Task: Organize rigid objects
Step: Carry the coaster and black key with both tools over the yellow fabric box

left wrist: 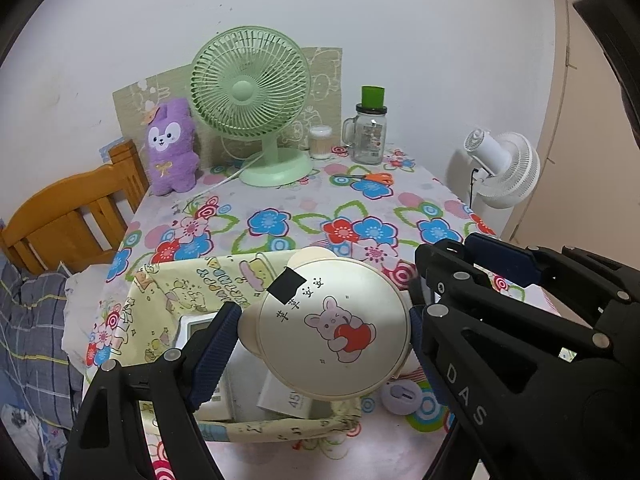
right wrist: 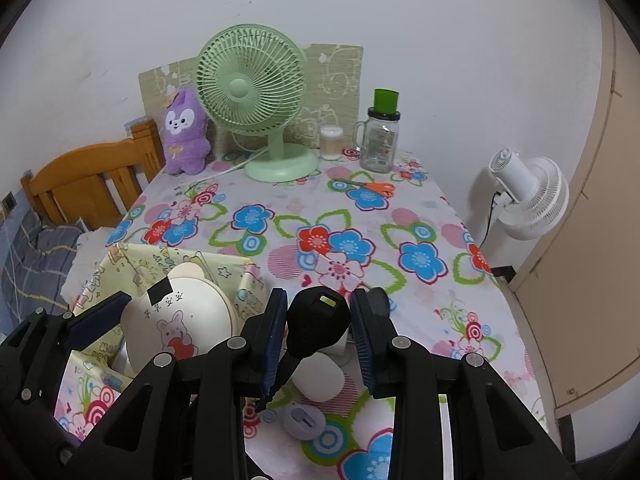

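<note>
My left gripper (left wrist: 324, 328) is shut on a round cream case (left wrist: 334, 328) with a bunny and apple print, held above a yellow fabric basket (left wrist: 168, 284). The case also shows in the right wrist view (right wrist: 176, 324), over the basket (right wrist: 132, 260). The basket holds a white device (left wrist: 196, 326) and a white box (left wrist: 288, 400). My right gripper (right wrist: 318, 332) is shut on a black key-shaped object (right wrist: 316, 320) with a small green label, held above a white rounded object (right wrist: 320, 380). A small lilac round gadget (right wrist: 304, 422) lies on the cloth, also seen in the left wrist view (left wrist: 400, 398).
A floral cloth covers the table (right wrist: 360, 240). At the back stand a green fan (right wrist: 252, 92), a purple plush (right wrist: 186, 132), a glass jar with green cap (right wrist: 380, 140), a small cup (right wrist: 331, 142) and orange scissors (right wrist: 372, 188). A white fan (right wrist: 528, 196) stands right; a wooden bed frame (right wrist: 92, 184) left.
</note>
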Demonstrator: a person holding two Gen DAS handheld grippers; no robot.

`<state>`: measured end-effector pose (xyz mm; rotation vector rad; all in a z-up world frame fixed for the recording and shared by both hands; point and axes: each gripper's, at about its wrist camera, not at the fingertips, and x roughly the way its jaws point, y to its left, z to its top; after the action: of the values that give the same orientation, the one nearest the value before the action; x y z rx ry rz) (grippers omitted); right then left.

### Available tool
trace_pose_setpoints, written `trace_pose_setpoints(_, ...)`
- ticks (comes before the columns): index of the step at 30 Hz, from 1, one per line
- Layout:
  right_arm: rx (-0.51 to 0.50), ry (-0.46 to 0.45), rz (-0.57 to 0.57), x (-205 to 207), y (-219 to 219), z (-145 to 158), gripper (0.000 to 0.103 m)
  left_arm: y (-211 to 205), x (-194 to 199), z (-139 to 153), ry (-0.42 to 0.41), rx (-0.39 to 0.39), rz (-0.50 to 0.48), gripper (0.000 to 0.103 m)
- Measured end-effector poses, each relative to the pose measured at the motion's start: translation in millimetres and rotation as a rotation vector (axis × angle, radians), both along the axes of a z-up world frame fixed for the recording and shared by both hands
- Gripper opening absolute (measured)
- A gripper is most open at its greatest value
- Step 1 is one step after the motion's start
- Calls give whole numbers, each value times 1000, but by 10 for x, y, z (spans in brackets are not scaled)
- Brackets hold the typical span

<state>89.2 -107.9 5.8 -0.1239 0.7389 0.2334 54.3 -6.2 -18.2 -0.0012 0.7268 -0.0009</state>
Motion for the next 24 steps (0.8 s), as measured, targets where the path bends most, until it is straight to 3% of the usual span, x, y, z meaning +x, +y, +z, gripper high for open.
trace_pose_setpoints(24, -13, 42, 68, 235, 519, -112, 35, 486, 153, -176, 46, 1, 22, 85)
